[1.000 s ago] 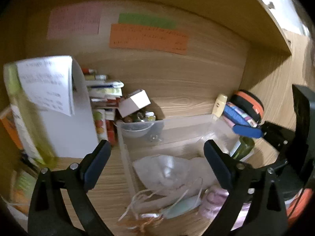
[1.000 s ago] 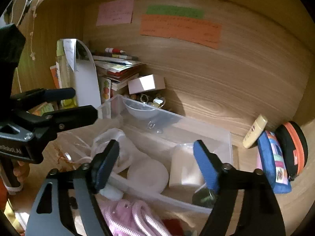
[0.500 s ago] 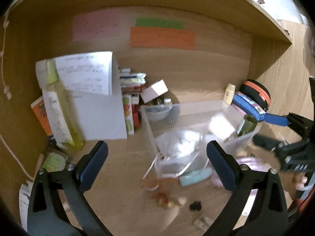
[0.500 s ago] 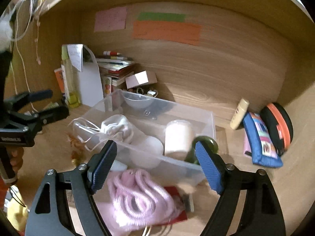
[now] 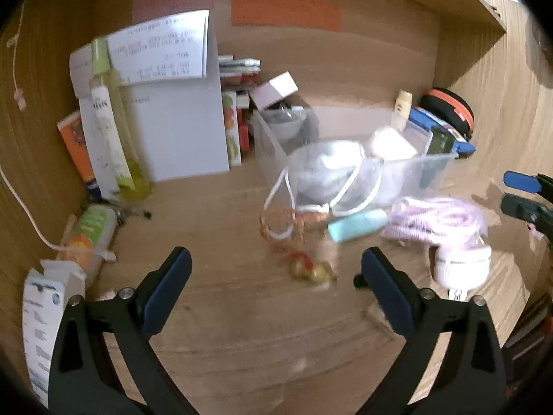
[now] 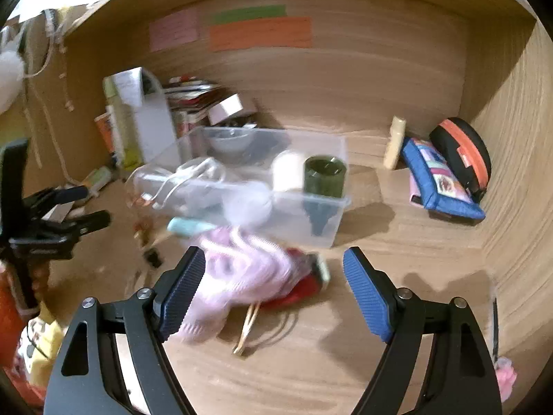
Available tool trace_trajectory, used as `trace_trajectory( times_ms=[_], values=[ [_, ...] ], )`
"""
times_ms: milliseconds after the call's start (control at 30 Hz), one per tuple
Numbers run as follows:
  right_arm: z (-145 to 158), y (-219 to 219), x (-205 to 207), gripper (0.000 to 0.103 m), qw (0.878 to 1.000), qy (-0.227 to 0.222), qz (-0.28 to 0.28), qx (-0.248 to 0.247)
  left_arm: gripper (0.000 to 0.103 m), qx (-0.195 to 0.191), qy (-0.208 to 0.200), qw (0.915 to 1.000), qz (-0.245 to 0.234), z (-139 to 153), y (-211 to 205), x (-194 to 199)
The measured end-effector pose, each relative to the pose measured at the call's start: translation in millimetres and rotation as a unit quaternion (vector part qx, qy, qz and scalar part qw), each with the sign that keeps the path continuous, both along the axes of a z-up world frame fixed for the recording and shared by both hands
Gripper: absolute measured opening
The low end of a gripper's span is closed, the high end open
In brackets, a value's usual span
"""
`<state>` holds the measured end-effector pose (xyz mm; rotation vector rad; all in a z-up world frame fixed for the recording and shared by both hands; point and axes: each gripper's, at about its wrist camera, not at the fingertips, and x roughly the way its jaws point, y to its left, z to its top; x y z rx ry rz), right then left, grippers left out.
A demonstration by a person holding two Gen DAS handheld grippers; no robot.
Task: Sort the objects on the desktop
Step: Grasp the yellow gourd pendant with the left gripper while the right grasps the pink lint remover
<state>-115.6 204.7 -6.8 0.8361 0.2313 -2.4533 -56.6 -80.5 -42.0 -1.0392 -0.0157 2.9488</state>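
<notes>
A wooden desk (image 5: 242,328) inside a wood-walled nook. The left gripper (image 5: 276,276) hovers above the desk with its jaws wide apart, holding nothing. The right gripper (image 6: 273,276) is likewise spread wide and empty, above a pink cord bundle (image 6: 238,269) lying on the desk.

A clear plastic bin (image 6: 311,214) sits near the middle, holding a dark green cup (image 6: 325,176), a white roll (image 6: 287,173), and a face mask (image 5: 328,173) whose straps spill over the bin's front wall. A teal tube (image 5: 356,228) lies just in front of the bin, beside the cord. A blue pouch (image 6: 439,180) and a black-and-orange case (image 6: 463,152) rest against the right wall. Books (image 5: 235,128) and a yellow bottle (image 5: 110,121) stand at the back left. The scene is blurred.
</notes>
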Motion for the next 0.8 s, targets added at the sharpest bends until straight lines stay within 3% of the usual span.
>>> trace_trajectory(
  times_ms=[33, 100, 233, 367, 500, 700, 800],
  values=[
    [-1.9, 0.2, 6.1, 0.08, 1.0, -0.001, 0.006, -0.002, 0.081, 0.003, -0.006, 1.0, -0.004, -1.7, 0.2, -0.2],
    [-7.0, -0.6, 17.9, 0.08, 1.0, -0.011, 0.017, -0.011, 0.075, 0.013, -0.021, 0.9996, -0.013, -7.2, 0.4, -1.7],
    [-18.3, -7.4, 32.8, 0.078, 0.998, -0.034, 0.044, -0.025, 0.074, 0.027, -0.038, 0.9987, -0.019, -16.0, 0.9, -3.6],
    [-28.8, -18.9, 39.2, 0.064, 0.996, -0.053, 0.061, -0.024, 0.072, 0.03, -0.047, 0.9981, -0.026, -20.8, 3.4, -3.6],
    [-43.8, -28.2, 34.9, 0.063, 0.995, -0.077, 0.065, -0.011, 0.072, 0.041, -0.061, 0.9967, -0.034, -23.6, 3.0, -10.1],
    [-59.5, -31.8, 18.3, 0.063, 0.99, -0.122, 0.069, -0.025, 0.072, 0.027, -0.088, 0.9946, -0.049, -30.0, 8.1, -31.6],
    [-64.2, -38.5, 11.6, 0.064, 0.988, -0.134, 0.068, -0.025, 0.06, 0.014, -0.099, 0.9932, -0.059, -34.7, 12.8, -41.3]
  ],
)
